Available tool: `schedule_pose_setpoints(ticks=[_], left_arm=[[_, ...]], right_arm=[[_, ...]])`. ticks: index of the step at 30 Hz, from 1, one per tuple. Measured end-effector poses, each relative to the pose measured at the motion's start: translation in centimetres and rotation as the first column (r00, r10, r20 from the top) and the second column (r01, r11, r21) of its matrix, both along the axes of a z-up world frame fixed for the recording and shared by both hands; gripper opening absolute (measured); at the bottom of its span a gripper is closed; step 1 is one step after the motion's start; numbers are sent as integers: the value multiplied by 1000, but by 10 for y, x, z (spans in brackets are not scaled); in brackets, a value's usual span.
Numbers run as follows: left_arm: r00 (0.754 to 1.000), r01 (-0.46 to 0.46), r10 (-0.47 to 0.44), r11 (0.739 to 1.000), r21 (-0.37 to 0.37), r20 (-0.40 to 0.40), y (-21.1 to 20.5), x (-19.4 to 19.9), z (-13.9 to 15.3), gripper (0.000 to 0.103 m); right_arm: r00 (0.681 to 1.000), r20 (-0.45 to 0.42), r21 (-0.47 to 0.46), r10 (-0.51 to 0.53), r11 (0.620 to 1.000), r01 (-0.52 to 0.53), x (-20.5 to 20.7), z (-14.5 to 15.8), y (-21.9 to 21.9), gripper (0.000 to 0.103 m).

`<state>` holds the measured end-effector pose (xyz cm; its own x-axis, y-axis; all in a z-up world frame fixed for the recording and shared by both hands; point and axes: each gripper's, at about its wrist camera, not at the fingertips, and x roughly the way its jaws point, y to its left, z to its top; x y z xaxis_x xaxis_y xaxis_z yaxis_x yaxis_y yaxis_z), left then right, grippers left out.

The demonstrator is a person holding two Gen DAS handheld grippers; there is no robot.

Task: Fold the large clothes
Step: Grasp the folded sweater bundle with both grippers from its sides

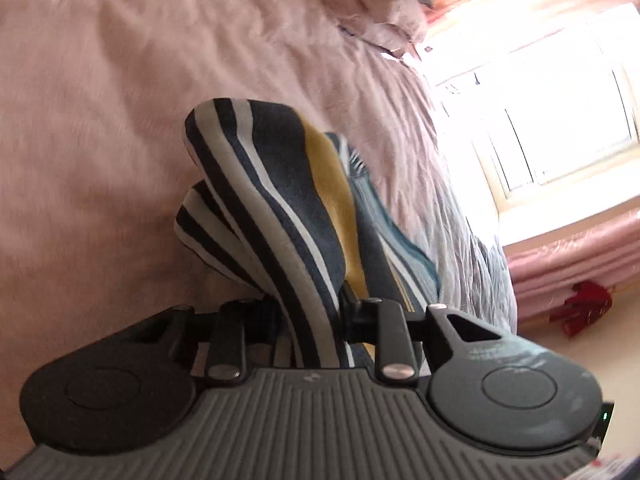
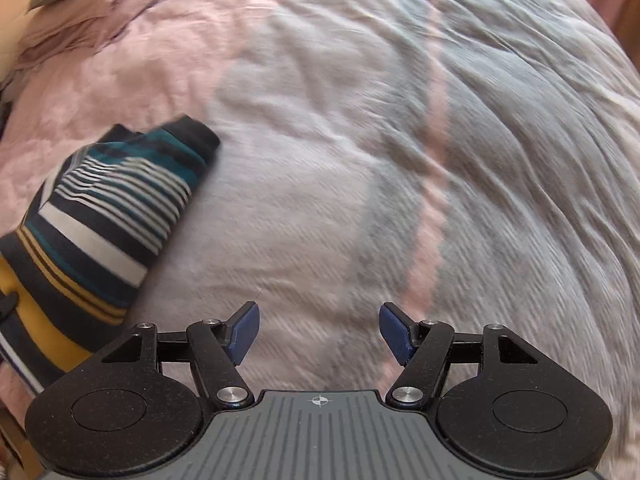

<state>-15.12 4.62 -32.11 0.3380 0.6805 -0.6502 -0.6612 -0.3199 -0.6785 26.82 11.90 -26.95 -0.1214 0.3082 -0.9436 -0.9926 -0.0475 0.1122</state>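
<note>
Left tongs (image 1: pixel 308 312) pinch our striped navy, white and mustard knit garment (image 1: pixel 280 208); right tongs (image 2: pixel 319 334) gape empty, so we should grip its free edge before folding.

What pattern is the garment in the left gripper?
Striped garment: navy, white, mustard and teal; clearest in right wrist view.

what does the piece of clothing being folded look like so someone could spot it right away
Start from the bed, covered by a wrinkled pink and grey quilt. On it lies one bunched garment, a fold of it pinched in the left gripper, while the right gripper hangs open over bare quilt. It is the only striped thing: navy and white bands with mustard yellow and teal.
</note>
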Motion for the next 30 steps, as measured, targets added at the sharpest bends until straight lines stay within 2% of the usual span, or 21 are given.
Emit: schedule_pose_setpoints(ticks=[2, 4, 6, 8, 11, 14, 16, 19, 20, 24, 27, 28, 29, 30], left_arm=[[996, 31, -28, 999, 33, -85, 8, -17, 29, 22], [987, 50, -42, 998, 43, -153, 15, -38, 48, 21], [973, 51, -47, 999, 13, -224, 18, -60, 51, 21], [971, 35, -47, 998, -55, -236, 25, -84, 33, 22], [981, 9, -37, 990, -141, -191, 26, -102, -2, 27], [989, -45, 28, 992, -116, -147, 18, -105, -12, 34], [991, -90, 79, 991, -100, -110, 6, -110, -14, 42], [991, -118, 110, 988, -96, -77, -2, -117, -19, 44], [991, -121, 116, 988, -93, -60, -4, -119, -21, 44], [993, -120, 121, 988, -92, 2, 0, -124, -35, 46], [994, -105, 107, 992, -75, 26, 10, -126, -44, 49], [994, -103, 105, 992, -71, 37, 13, -127, -47, 50], [993, -105, 109, 992, -67, 53, 15, -128, -50, 50], [991, -113, 118, 991, -66, 66, 18, -129, -53, 51]], right_arm=[[997, -54, 8, 53, 999, -53, -7, 1, 14, 63], [983, -144, 30, 114, 993, -111, -13, 3, 27, 63], [943, -275, 71, 190, 982, -178, -18, 4, 45, 63], [885, -384, 81, 262, 965, -250, -32, -3, 69, 64], [808, -483, 75, 336, 936, -345, -64, -28, 104, 77], [736, -573, 36, 361, 908, -418, -102, -65, 138, 81], [687, -626, -2, 370, 880, -475, -125, -91, 157, 81], [635, -680, -38, 367, 847, -530, -147, -125, 177, 81], [622, -696, -40, 357, 847, -531, -151, -132, 184, 81], [529, -805, -76, 269, 838, -541, -160, -153, 204, 81], [492, -817, -60, 301, 804, -592, -178, -158, 205, 80], [467, -828, -48, 312, 789, -612, -185, -159, 202, 80], [457, -826, -36, 328, 780, -625, -192, -161, 198, 78], [449, -824, -22, 345, 773, -634, -198, -161, 194, 68]])
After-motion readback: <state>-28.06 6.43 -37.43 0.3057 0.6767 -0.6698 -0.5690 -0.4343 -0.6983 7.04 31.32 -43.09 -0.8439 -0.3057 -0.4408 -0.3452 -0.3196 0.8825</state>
